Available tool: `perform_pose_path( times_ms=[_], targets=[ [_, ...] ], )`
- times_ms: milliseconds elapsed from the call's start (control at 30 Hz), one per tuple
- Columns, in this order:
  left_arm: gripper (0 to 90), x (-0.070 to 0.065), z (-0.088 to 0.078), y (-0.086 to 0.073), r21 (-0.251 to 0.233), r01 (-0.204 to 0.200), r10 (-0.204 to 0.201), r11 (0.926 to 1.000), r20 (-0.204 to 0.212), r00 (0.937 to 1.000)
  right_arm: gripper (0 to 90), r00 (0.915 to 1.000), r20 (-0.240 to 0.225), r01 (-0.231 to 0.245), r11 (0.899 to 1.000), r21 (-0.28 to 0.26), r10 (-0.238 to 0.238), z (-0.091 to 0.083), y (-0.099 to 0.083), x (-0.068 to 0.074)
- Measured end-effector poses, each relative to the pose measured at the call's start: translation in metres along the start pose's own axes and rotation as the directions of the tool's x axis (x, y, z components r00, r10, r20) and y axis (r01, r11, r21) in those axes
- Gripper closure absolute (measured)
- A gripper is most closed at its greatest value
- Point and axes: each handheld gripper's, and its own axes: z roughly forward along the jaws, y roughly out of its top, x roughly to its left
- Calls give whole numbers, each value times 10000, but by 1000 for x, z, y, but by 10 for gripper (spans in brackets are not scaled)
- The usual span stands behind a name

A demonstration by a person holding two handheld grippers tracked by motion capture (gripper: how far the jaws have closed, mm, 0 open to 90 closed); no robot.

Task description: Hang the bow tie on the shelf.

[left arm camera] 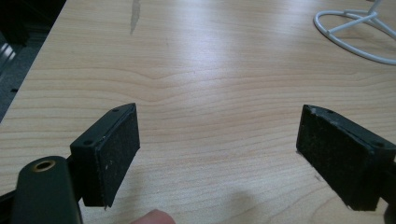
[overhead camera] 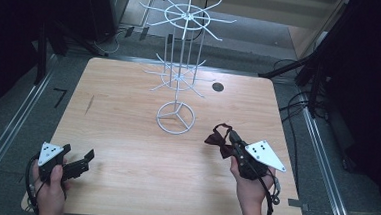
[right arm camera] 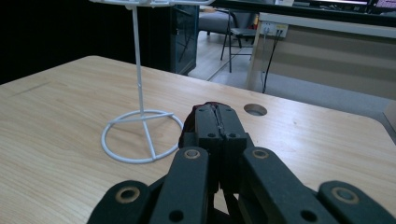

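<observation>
In the high view, your right gripper sits at the right side of the table, its jaws clamped on a dark red bow tie. The bow tie hangs at the jaw tips, to the right of the ring base of the white wire rack and apart from it. Your left gripper rests near the table's front left corner (jaws spread, nothing between them).

In the left gripper view, the two black pads stand wide apart over bare wood. The rack's ring base shows at the upper right, well away.

In the right gripper view, the jaws are pressed together, and a sliver of the bow tie's dark red fabric shows at their tips. The ring base lies just left of the jaws, and a round hole in the tabletop lies beyond them.
</observation>
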Motion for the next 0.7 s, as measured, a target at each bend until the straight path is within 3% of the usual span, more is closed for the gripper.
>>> perform_pose_path(
  times_ms=[700],
  targets=[
    [141, 0, 0, 0, 52, -33, 33, 10000, 20, 10000, 900, 9994, -267, 199, 9990, -400, -210, 9, 22, 7]
  ],
)
